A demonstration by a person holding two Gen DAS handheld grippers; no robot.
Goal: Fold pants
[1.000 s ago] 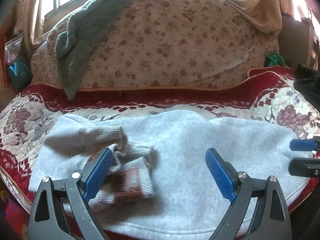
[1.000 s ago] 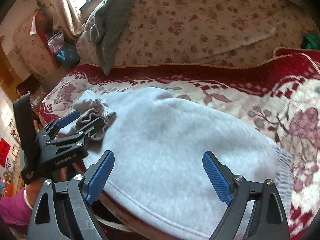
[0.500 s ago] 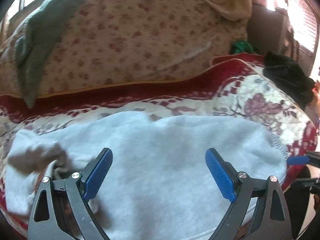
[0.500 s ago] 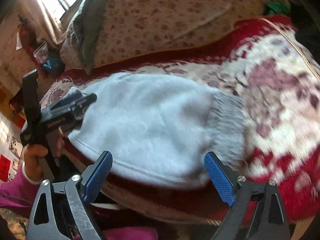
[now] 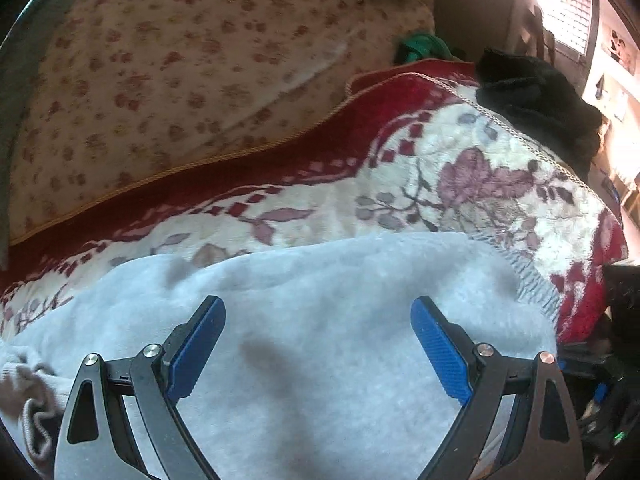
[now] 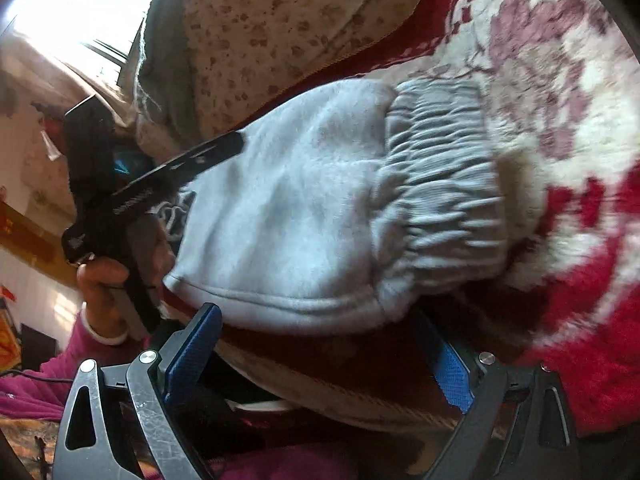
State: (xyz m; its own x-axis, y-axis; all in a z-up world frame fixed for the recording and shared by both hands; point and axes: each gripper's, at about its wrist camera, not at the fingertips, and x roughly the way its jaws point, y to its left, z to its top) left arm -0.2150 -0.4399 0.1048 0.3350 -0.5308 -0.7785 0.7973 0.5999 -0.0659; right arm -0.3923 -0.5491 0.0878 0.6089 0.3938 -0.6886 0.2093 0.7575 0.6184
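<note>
Grey pants and a black garment lie on the red floral blanket.

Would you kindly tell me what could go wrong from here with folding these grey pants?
1. The pants lie at the front edge of the blanket; a pull could drag them off.
2. The right claw, open, sits below the hem and might pinch blanket instead.
3. The left claw hovers open over mid-fabric, so the bunched cuffs may stay crumpled.
</note>
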